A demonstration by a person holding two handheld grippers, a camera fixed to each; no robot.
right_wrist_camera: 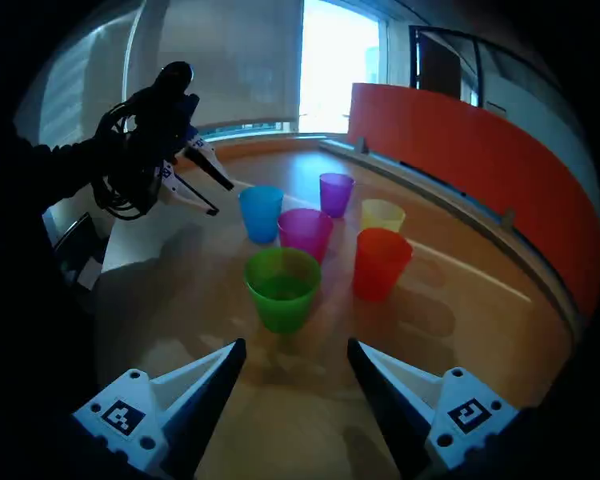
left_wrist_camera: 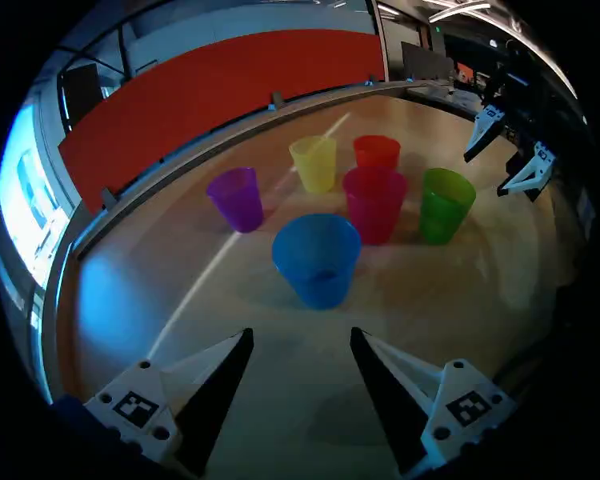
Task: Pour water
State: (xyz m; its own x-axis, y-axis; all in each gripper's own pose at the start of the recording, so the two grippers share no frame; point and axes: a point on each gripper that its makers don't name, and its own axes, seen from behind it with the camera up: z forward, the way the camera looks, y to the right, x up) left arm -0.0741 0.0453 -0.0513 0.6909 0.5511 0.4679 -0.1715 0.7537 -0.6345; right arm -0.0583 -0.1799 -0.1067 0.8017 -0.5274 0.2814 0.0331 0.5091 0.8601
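Cups of translucent plastic stand upright, clustered on the pale wooden bench (left_wrist_camera: 476,292): in the left gripper view the blue plastic cup (left_wrist_camera: 316,260) is nearest at 12 o'clock, the magenta plastic cup (left_wrist_camera: 374,204) at 1, the green plastic cup (left_wrist_camera: 446,204) at 2, the purple plastic cup (left_wrist_camera: 236,198) at 11, and the yellow plastic cup (left_wrist_camera: 314,162) and red plastic cup (left_wrist_camera: 376,152) farthest. The left gripper (left_wrist_camera: 300,332) has its jaws wide and empty, just short of the blue one; the right gripper (right_wrist_camera: 296,344) likewise gapes, holding nothing, with the green cup at 12 o'clock. A long orange-red wall panel (left_wrist_camera: 220,88) runs behind the bench, and a bright window (right_wrist_camera: 340,64) lights the room.
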